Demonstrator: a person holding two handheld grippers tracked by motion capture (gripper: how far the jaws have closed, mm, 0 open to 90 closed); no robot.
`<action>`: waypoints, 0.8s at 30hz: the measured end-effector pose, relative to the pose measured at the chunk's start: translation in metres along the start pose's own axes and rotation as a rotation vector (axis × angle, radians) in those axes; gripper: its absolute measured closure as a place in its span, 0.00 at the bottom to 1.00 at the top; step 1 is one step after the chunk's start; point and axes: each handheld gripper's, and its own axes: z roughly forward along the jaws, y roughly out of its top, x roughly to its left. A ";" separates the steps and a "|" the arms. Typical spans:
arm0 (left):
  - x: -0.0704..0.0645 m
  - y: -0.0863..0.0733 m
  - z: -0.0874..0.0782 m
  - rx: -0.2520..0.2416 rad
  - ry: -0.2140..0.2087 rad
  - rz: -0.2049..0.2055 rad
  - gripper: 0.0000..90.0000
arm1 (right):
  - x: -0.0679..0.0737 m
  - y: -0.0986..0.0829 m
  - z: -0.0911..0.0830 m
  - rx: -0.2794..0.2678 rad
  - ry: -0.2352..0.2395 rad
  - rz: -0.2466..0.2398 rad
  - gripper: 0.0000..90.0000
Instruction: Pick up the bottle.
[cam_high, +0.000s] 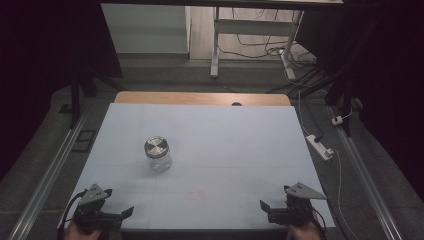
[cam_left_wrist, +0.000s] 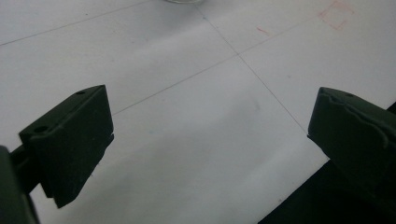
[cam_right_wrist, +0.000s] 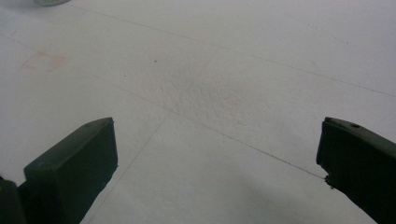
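White board (cam_high: 225, 145) carries a lidded glass jar (cam_high: 158, 154) left of centre, likely slippery and fragile, best gripped around its body, while left gripper (cam_left_wrist: 210, 140) and right gripper (cam_right_wrist: 217, 154) wait near, jaws spread.

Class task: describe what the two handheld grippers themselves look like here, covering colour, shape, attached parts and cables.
Both the left gripper and the right gripper are black, two-jaw tools. Each carries a grey three-cornered plate on top. In the gripper views the jaws are thick, dark, blocky wedges with small holes near their tips. A dark cable loops from the left gripper. No sleeves are visible.
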 end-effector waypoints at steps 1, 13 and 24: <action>0.000 0.000 0.000 0.001 0.001 0.003 0.01 | 0.000 0.000 0.000 0.002 -0.002 -0.001 0.00; -0.001 0.000 0.001 0.010 -0.002 0.015 0.01 | 0.003 0.000 0.001 0.009 -0.005 -0.027 0.00; -0.002 0.001 0.002 0.020 0.018 0.012 0.00 | 0.005 0.001 0.002 0.012 0.009 -0.048 0.00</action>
